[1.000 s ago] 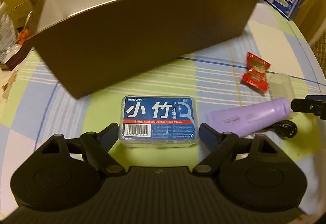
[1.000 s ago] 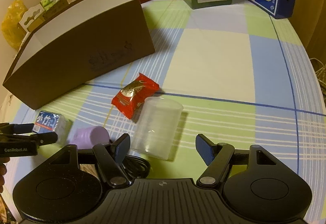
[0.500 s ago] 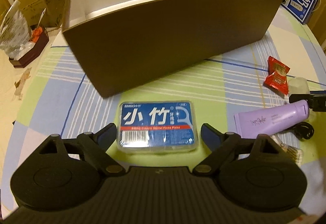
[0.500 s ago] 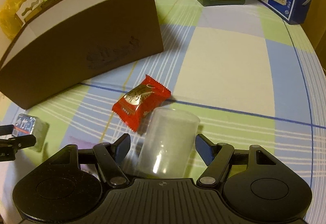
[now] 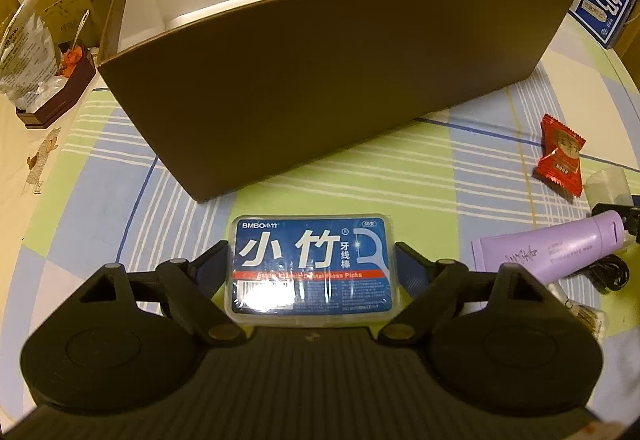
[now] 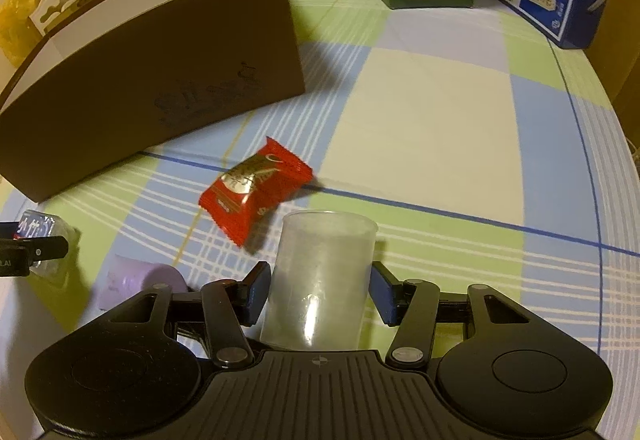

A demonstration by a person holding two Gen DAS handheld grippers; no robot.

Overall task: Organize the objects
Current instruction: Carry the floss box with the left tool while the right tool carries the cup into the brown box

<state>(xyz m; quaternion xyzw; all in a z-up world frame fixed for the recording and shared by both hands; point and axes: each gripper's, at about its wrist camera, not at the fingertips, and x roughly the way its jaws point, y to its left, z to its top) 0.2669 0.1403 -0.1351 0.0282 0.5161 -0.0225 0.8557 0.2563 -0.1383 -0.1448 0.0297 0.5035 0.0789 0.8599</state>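
The left gripper [image 5: 310,264] brackets the dental floss pick box [image 5: 311,264] across its short ends, both pads pressed to its sides, so the flat pack appears clamped and ready to lift toward the brown cardboard box [image 5: 320,79], which stands just beyond it with its open, white-lined interior facing up, the likely destination for the loose items. The floss box is a shallow rectangular case of clear, glossy plastic with rounded corners and a blue printed label. The right gripper [image 6: 318,290] straddles the translucent plastic cup [image 6: 322,280]; its blue pads sit right at the cup's wall, yet whether they press it cannot be told. The cup is a frosted, slightly tapered cylinder lying on its side, mouth pointing away from the camera, thin-walled and probably easy to squash. Beside it lies a red candy wrapper [image 6: 256,191], crinkly foil with serrated ends, and a smooth lavender tube [image 5: 552,248] rests near the tablecloth's right edge, touching a coiled black cable [image 5: 612,274]. The checked tablecloth [image 6: 440,111] is soft, woven fabric.
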